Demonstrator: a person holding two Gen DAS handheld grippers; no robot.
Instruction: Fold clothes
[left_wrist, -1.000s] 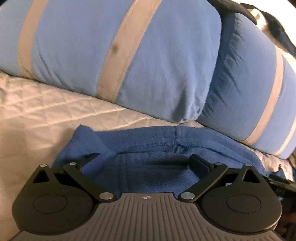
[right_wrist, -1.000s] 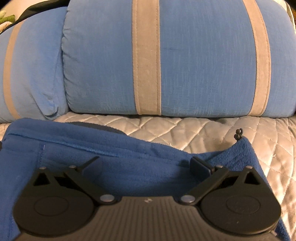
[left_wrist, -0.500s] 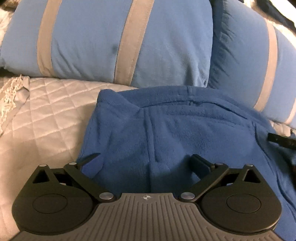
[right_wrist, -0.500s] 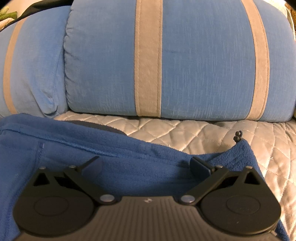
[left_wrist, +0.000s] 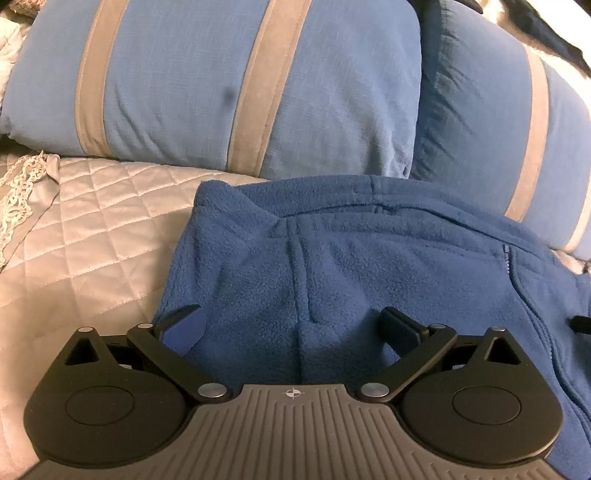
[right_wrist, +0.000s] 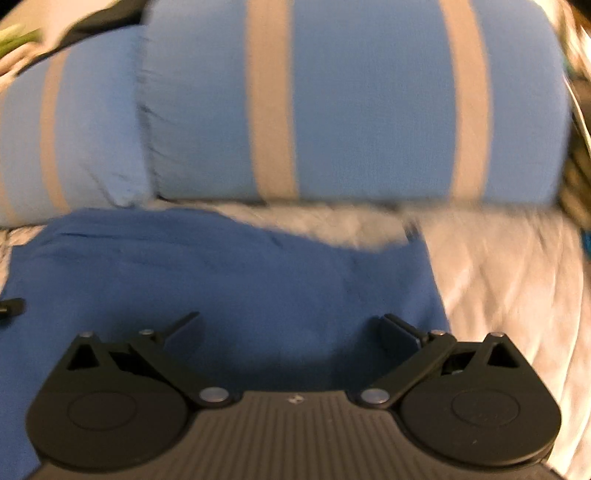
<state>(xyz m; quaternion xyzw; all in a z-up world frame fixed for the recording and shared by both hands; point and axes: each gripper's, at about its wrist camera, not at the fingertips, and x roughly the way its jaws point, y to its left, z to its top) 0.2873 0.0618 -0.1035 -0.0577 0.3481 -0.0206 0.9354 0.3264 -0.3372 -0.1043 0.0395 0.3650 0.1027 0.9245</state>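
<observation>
- Lying on the quilted bed (left_wrist: 92, 236) just before the striped pillows (left_wrist: 221, 85), the blue fleece garment (left_wrist: 369, 266) is spreading beneath both claws.
- Left claw (left_wrist: 291, 325) and right claw (right_wrist: 291, 328) are gaping wide over the fleece, gripping nothing.

Blues on pale quilting

The fleece garment (left_wrist: 369, 266) is deep royal blue, plain, with a matching blue zip. Behind it, the pillows (left_wrist: 229, 85) are lighter sky blue crossed by broad grey-beige stripes; one carries a small dark spot. The bedspread (left_wrist: 85, 236) is pale silvery beige, stitched in a diamond quilt pattern, with cream lace (left_wrist: 18, 192) at its edge. The gripper fingers (left_wrist: 400, 326) are black above a ribbed grey body.
</observation>
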